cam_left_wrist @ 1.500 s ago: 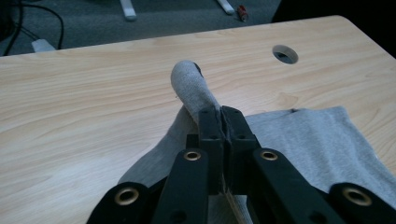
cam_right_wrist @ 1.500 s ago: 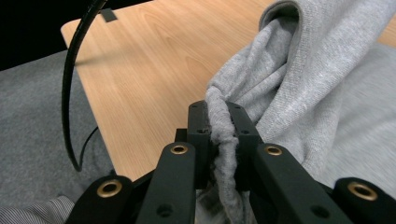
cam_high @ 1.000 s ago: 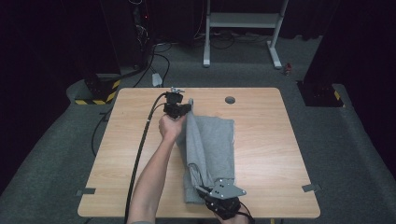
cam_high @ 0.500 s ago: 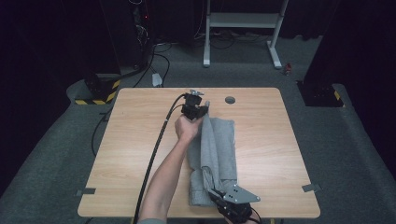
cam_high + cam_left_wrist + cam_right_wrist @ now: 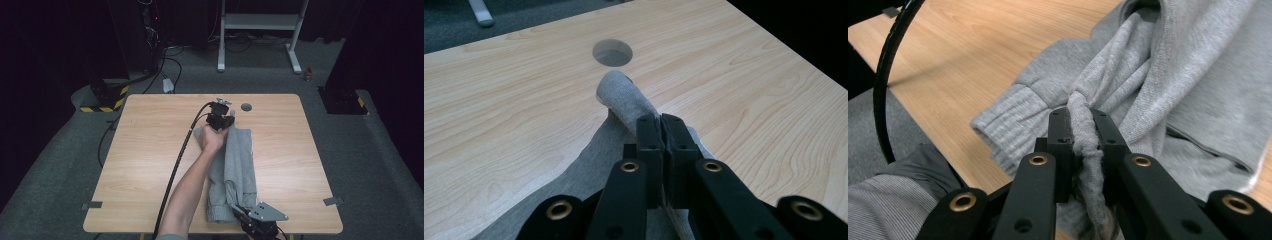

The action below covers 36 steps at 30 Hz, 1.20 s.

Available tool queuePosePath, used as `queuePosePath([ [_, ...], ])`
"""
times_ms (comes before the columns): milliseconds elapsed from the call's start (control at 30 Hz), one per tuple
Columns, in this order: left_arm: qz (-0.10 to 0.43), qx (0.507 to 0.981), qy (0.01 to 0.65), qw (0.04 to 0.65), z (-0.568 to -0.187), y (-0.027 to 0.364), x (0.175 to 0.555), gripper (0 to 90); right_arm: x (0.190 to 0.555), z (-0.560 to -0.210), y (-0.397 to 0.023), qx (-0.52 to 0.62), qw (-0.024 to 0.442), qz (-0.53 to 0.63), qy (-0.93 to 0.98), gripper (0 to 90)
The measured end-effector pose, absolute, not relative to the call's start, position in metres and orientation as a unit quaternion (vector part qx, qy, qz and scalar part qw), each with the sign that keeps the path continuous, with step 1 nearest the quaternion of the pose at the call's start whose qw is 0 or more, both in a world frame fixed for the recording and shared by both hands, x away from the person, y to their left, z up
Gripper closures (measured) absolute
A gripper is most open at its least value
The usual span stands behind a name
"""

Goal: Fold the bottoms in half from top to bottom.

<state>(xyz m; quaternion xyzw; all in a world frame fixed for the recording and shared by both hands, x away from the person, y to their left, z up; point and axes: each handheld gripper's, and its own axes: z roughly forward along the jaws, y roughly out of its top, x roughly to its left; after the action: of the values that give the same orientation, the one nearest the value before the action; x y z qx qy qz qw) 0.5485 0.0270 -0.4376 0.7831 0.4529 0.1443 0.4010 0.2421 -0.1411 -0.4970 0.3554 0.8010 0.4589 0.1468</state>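
Carrying the grey sweatshirt (image 5: 235, 170) rightward over the counter (image 5: 150, 150), we narrowed the fold, left gripper (image 5: 663, 125) and right gripper (image 5: 1080, 120) both pinching cloth.

Light wood-grain rectangular table (image 5: 150, 150) with a round cable hole (image 5: 246, 107) near its far edge, the same hole showing in the left gripper view (image 5: 612, 52); grey tape strips (image 5: 92, 205) mark its near corners. It stands on a dark grey carpeted floor (image 5: 60, 165). Behind the table: a white metal stand frame (image 5: 260, 22) with two feet, loose black cables (image 5: 172, 57) on the floor, a yellow-and-black striped base (image 5: 105, 102) at far left and a black flat base (image 5: 342, 100) at far right.
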Motion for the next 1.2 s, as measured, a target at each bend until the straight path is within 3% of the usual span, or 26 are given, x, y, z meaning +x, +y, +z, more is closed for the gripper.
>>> queuePosePath([
  [1000,0.125,0.807,0.449,0.362,-0.490,-0.005,0.553,85.6,0.243,-0.507,-0.163,0.385,0.140,0.444,0.797,78.5],
  [1200,0.126,0.802,0.445,0.378,-0.490,0.000,0.549,74.6,0.244,-0.506,-0.163,0.388,0.135,0.440,0.798,73.1],
])
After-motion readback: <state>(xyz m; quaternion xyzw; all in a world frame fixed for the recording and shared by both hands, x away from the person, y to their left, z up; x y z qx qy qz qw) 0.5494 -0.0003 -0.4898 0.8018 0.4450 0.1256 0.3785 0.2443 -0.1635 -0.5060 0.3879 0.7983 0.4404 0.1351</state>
